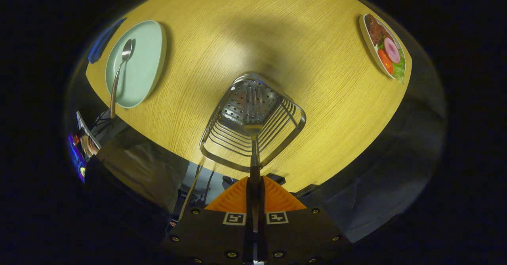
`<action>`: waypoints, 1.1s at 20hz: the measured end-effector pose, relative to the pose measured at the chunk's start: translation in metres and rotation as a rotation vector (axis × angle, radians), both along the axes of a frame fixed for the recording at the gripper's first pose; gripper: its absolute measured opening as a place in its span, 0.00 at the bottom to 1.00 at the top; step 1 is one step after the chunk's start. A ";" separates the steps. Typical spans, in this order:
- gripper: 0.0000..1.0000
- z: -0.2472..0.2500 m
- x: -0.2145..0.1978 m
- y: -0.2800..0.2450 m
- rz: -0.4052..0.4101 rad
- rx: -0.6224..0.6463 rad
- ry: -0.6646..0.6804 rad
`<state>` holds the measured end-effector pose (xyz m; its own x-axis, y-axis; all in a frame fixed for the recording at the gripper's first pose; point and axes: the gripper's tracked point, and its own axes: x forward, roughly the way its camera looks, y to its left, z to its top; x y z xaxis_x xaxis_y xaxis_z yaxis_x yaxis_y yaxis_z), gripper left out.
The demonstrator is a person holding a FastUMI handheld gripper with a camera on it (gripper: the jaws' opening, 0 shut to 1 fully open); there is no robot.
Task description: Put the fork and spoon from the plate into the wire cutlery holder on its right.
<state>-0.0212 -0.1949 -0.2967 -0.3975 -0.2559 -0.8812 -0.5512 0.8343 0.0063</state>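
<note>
Tool [254, 193] pinching a silver metal fork [253, 138] above a wire cutlery holder.

The tool's two fingers press together on the fork's handle, its tines down inside the shiny wire cutlery holder [293, 118] near the front edge of the yellow wooden surface [253, 39]. A silver spoon [119, 69] lies on a pale green plate [148, 59] at the left edge. A dish of food [384, 47] sits at the right edge.
</note>
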 end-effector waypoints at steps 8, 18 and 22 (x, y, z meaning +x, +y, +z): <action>0.17 0.003 0.002 0.007 -0.037 0.023 0.018; 0.21 0.058 0.015 0.023 -0.147 0.148 -0.246; 0.21 0.066 -0.006 0.055 -0.217 0.225 -0.308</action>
